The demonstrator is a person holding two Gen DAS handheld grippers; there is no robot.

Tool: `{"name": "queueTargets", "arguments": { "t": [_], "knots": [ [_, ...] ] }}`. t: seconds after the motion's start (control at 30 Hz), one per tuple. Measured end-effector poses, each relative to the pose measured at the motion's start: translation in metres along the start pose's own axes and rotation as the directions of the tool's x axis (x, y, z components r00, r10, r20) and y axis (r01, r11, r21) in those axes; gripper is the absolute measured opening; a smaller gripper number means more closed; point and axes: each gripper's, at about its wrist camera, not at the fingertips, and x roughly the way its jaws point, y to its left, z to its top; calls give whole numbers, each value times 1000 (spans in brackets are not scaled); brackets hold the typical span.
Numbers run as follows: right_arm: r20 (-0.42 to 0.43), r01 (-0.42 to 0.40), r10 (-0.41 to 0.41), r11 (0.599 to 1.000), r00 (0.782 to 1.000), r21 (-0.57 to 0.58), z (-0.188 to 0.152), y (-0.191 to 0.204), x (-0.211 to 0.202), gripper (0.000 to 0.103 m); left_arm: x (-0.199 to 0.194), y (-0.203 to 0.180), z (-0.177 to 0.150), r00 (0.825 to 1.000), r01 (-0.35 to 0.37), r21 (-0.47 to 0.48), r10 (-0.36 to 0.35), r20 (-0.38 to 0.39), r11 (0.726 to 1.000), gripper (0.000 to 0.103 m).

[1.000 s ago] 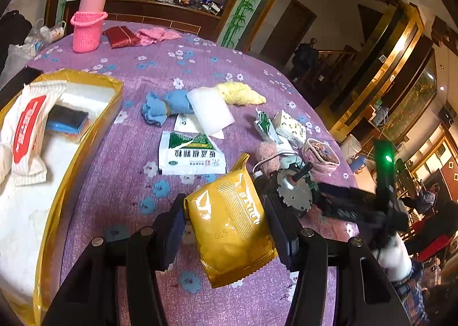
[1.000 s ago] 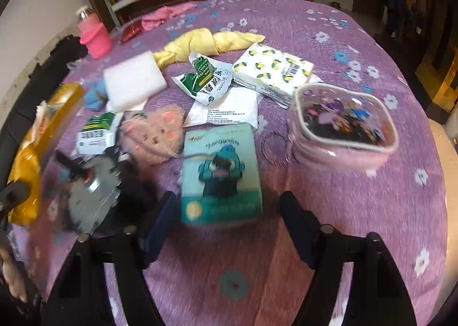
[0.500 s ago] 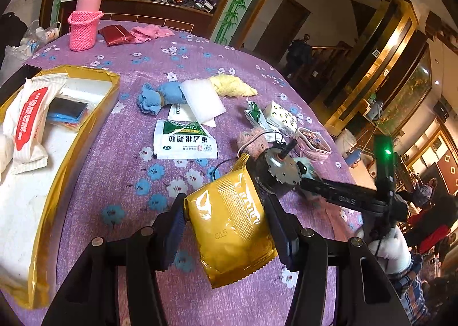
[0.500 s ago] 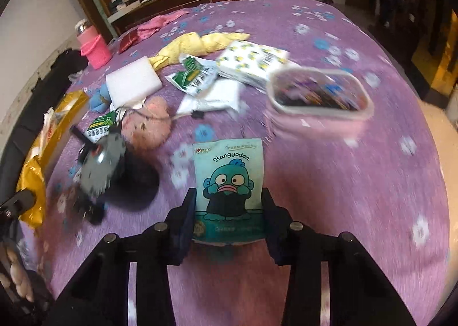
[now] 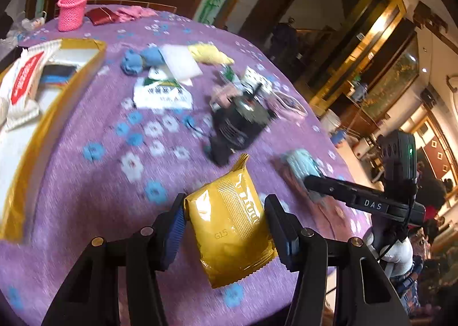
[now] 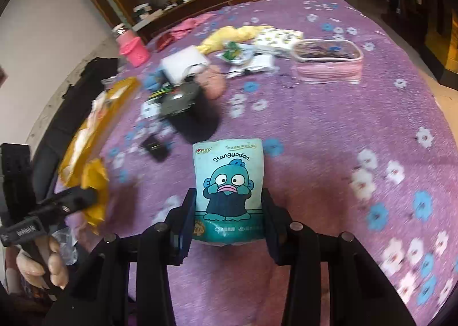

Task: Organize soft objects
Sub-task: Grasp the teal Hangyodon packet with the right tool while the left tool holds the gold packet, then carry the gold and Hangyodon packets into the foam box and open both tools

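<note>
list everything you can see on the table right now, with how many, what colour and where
gold packet: one, gold, between the left gripper's pads
tissue pack: one, teal cartoon print, between the right gripper's pads
gold tray: one, gold rim, table's left side
sponge: one, white, mid-table
yellow cloth: one, beside the sponge
blue cloth: one, left of the sponge
pink pouch: one, clear-topped, far right
pink basket: one, far edge
tablecloth: one, purple, flowered
left gripper: black, shut
right gripper: black, shut
</note>
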Motion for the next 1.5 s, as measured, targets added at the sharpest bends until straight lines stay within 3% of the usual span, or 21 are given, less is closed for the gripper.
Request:
{"name": "queueTargets", "arguments": {
  "t": [0.4,0.7,0.97,1.17,1.5],
  "knots": [
    [25,-156,161,980,987,-124,-9,79,-19,41,-27,-18,-25,994,110,27,-110,-9,994,58],
    [-3,-251,256,945,967,-208,12,137,-5,41,-62,14,-17,991,107,-35,-104,86,994,58],
    [-44,-331,331,905,942,-269,47,198,27,41,-100,72,-5,980,30,-157,2,199,987,58],
    [-98,-333,318,896,943,-293,70,240,66,41,-124,121,-1,951,-96,-247,163,265,964,58],
    [-214,-309,249,895,944,-321,78,285,134,41,-117,193,11,915,-222,-370,323,240,902,58]
  ]
}}
